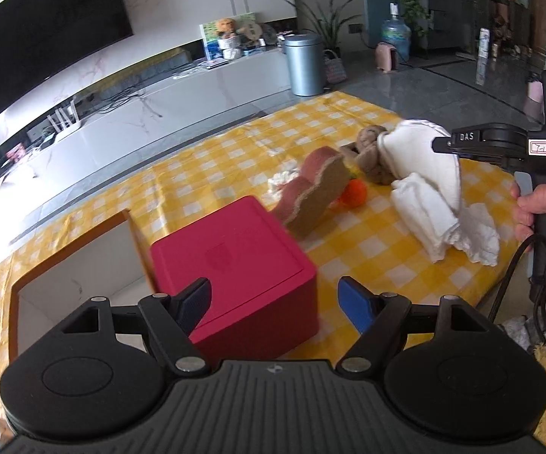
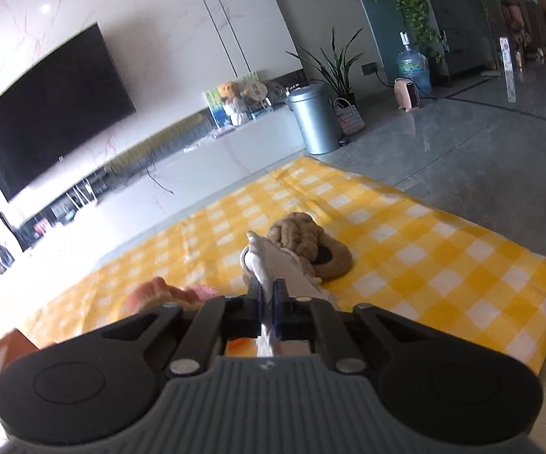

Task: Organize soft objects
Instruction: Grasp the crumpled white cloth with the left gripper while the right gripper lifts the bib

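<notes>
I'm in a home living room: a big wall-mounted TV [image 2: 51,109] at upper left, a long low media console [image 1: 129,113] beneath, potted plants [image 2: 335,64], a water jug [image 2: 413,66].

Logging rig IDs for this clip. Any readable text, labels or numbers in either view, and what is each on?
"DAS": white letters on the black body of the right gripper, seen from the left wrist view.
White sticker on the same gripper, further back: handwritten marks, too blurred to read.
Red box: embossed square emblem on the lid, no legible text.
Items on the TV cabinet: too small to read.
Right wrist view: nothing legible.
</notes>
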`<state>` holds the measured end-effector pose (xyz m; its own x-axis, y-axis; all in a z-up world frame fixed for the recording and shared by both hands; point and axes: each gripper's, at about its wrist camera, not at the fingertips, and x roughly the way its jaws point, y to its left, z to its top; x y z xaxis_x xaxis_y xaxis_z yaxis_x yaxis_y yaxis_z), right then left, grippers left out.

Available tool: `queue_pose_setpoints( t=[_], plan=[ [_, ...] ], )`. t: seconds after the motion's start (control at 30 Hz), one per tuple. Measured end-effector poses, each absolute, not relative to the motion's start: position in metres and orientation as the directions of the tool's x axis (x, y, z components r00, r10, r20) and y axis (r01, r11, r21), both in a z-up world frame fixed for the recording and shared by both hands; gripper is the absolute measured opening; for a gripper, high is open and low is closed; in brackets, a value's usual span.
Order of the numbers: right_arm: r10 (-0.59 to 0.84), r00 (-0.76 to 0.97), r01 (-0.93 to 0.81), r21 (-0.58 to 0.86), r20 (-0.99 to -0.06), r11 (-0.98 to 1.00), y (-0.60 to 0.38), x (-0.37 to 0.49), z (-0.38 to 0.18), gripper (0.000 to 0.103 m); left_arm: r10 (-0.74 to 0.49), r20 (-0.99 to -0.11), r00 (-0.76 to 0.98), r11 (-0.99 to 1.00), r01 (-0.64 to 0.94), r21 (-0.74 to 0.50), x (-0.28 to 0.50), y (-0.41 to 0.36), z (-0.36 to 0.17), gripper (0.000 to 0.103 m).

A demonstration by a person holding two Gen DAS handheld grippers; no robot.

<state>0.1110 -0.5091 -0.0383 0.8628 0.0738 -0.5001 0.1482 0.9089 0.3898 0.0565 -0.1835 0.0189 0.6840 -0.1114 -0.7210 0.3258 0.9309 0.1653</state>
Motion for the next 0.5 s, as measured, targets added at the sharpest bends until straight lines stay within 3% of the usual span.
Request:
queue_pose_setpoints(
  t=[0.2, 0.37, 0.5],
  plan=[
    [0.049, 0.904, 0.183, 0.489, -0.424, 0.853, -0.536, 0.089, -0.036, 0.003, -0.169, -0.812, 0.559, 0.892, 0.437, 0.115, 0.104, -0.239, 0.004, 0.09],
    [-0.005, 0.935, 0.231, 0.598, -0.355, 0.767, -0.571, 0.069, -0.04, 0.003, -0.171, -0.814, 0.555, 0.886, 0.448, 0.119, 0.129, -0.277, -0.012, 0.09],
    [-0.056, 0.941, 0.261, 0.613, -0.332, 0.746, -0.586, 0.056, -0.042, 0.003, -0.209, -0.855, 0.474, 0.902, 0.432, 0.019, 0.154, -0.302, -0.029, 0.09]
  ],
)
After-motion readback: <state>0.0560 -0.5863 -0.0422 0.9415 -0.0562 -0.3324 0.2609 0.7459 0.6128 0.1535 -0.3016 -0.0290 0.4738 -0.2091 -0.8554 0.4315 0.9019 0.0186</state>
